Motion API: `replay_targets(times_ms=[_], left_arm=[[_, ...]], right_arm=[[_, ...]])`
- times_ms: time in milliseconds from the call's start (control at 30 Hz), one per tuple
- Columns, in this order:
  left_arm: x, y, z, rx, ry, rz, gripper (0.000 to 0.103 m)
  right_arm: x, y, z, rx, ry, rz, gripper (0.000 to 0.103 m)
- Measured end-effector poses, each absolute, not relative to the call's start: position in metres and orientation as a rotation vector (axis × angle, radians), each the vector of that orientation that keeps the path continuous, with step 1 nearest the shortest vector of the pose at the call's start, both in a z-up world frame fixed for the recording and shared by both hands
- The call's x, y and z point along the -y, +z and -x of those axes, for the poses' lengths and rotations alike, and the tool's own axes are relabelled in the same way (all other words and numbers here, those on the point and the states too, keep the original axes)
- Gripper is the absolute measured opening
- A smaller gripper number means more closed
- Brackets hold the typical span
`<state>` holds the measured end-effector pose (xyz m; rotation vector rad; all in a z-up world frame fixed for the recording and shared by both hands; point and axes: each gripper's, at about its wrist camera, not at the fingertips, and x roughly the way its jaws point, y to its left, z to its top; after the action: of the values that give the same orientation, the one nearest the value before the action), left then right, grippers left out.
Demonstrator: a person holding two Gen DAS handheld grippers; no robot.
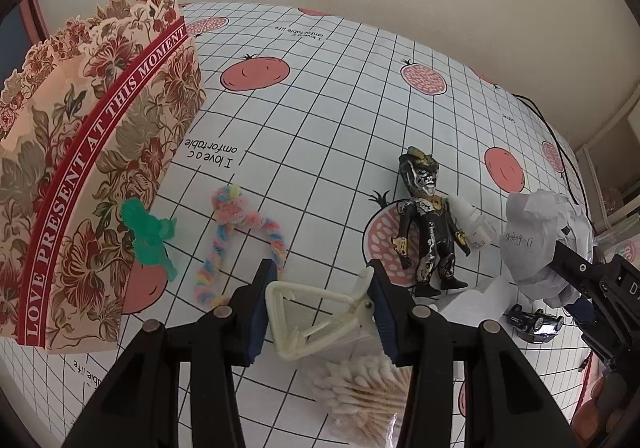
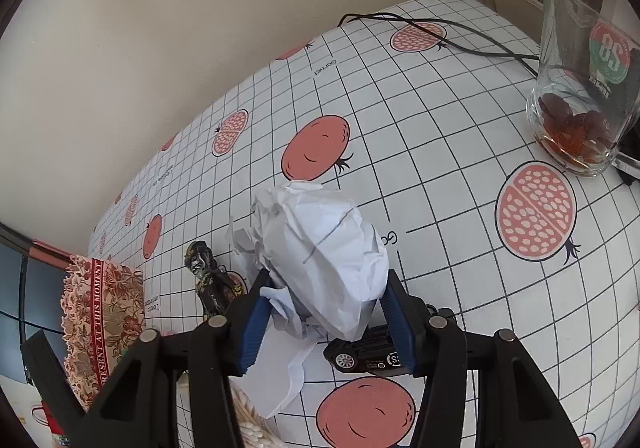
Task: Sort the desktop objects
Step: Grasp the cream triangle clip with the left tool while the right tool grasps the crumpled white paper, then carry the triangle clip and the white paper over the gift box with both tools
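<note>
My left gripper (image 1: 318, 312) is shut on a cream plastic clip (image 1: 312, 322) and holds it above a pack of cotton swabs (image 1: 362, 394). My right gripper (image 2: 326, 312) is shut on a crumpled white paper ball (image 2: 324, 256), which also shows in the left wrist view (image 1: 536, 240). A black and gold toy figure (image 1: 430, 224) lies on the tablecloth, also in the right wrist view (image 2: 210, 280). A dark toy car (image 2: 366, 356) lies under the paper ball, also in the left wrist view (image 1: 534, 320). A pastel pipe-cleaner twist (image 1: 236, 240) and a green figure (image 1: 150, 232) lie by the floral box (image 1: 92, 183).
A glass mug (image 2: 580, 87) with reddish pieces in it stands at the far right. A black cable (image 2: 440, 35) runs along the table's far edge. More white paper (image 2: 280, 376) lies beside the car. The floral box also shows at the left of the right wrist view (image 2: 104, 324).
</note>
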<state>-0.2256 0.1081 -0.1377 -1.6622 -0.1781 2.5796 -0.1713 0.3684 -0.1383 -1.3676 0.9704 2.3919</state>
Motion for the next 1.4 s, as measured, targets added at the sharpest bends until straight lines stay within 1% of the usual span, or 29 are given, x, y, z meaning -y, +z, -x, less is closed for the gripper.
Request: replay_targets(times_ms=[233, 400, 700, 1000, 1200, 1400], left_arm=[[-0.104, -0.102, 0.220, 0.262, 2.605, 1.531, 0.047], [-0.096, -0.064, 0.213, 0.329, 2.628, 1.420, 0.047], [-0.065, -0.011, 0.199, 0.352, 2.761, 1.226, 0.047], [-0.025, 0.004, 0.196, 0.384, 2.847, 1.179, 0.047], [0.007, 0.004, 0.197, 0.442, 2.893, 1.177, 0.047], [0.034, -0.001, 0.198, 0.514, 2.916, 1.195, 0.047]], right_arm=[[-0.369, -0.112, 0.166, -0.992, 2.440, 1.284, 0.057], [-0.368, -0.075, 0.158, -1.018, 2.515, 1.165, 0.057], [-0.343, -0.008, 0.144, -0.984, 2.687, 0.986, 0.057], [-0.302, 0.019, 0.146, -0.935, 2.794, 0.943, 0.057], [-0.270, 0.023, 0.154, -0.917, 2.851, 0.979, 0.057], [-0.232, 0.020, 0.163, -0.855, 2.901, 1.040, 0.057]])
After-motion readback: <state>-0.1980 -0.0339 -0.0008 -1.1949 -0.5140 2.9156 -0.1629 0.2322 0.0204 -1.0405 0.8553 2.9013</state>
